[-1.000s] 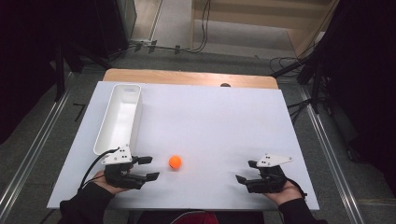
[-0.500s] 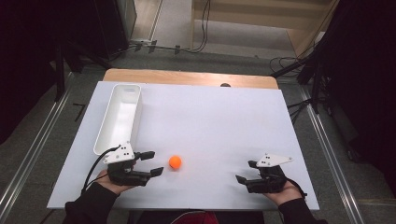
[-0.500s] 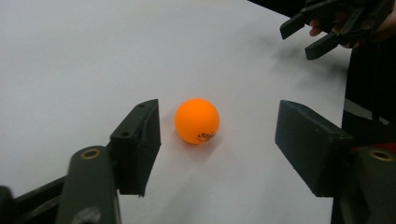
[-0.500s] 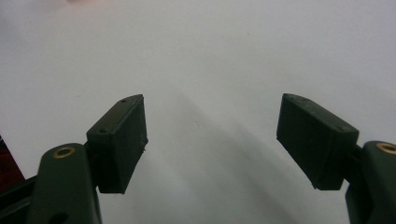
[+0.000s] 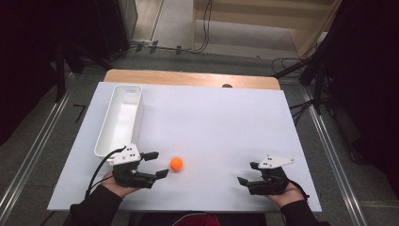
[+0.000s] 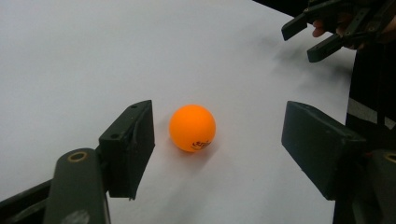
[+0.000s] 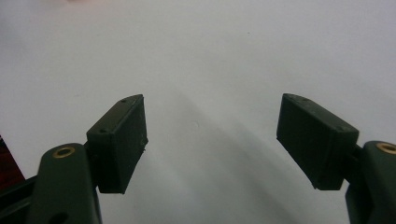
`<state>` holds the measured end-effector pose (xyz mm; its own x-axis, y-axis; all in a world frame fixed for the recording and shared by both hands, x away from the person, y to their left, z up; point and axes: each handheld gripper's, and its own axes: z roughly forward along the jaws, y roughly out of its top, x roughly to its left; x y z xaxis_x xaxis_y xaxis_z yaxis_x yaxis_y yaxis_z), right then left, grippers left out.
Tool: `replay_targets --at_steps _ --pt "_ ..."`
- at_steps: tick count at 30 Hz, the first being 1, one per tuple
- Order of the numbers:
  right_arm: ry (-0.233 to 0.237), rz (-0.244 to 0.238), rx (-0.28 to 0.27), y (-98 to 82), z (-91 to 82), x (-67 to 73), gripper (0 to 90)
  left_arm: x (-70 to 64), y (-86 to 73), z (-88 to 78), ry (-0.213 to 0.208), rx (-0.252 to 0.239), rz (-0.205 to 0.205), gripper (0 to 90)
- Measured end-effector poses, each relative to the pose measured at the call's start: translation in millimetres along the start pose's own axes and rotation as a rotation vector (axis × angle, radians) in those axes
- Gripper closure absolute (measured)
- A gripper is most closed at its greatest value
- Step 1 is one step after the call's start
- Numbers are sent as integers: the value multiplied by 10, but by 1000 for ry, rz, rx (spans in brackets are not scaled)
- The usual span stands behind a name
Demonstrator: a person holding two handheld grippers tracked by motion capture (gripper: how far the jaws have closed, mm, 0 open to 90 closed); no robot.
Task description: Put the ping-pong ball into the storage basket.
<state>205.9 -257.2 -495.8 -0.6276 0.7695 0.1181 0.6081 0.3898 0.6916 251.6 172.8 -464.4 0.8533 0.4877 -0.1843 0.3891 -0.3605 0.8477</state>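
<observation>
A small orange ball (image 5: 176,163) (image 6: 192,127) lies on the white table near the front left. My left gripper (image 5: 160,164) (image 6: 218,122) rests just left of it, pointing at it. Its jaws have just been opening and stand apart. The ball sits in front of the gap, nearer one pad (image 6: 133,144), and touches neither. My right gripper (image 5: 248,173) (image 7: 210,123) rests near the front right edge, open, with bare table between its pads. It also appears far off as the right gripper (image 6: 322,30) at the top of the left gripper view.
A long white tray (image 5: 109,141) stands along the left side, just behind my left gripper. A wooden strip (image 5: 188,78) runs along the table's far edge. Cables lie on the floor beyond it.
The left gripper's jaws have spread wider and it has edged slightly toward the ball. The ball and the right gripper have not moved.
</observation>
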Motion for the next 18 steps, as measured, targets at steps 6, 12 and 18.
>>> replay_targets --at_steps 6,12,18 --pt "1 -2 1 -1 1 -2 231 -3 22 48 -1 6 -2 200" --pt "2 -5 2 -1 3 0 231 -41 62 110 -2 4 1 146" --pt "3 -6 1 -2 3 -1 231 -55 89 182 19 37 -13 48"
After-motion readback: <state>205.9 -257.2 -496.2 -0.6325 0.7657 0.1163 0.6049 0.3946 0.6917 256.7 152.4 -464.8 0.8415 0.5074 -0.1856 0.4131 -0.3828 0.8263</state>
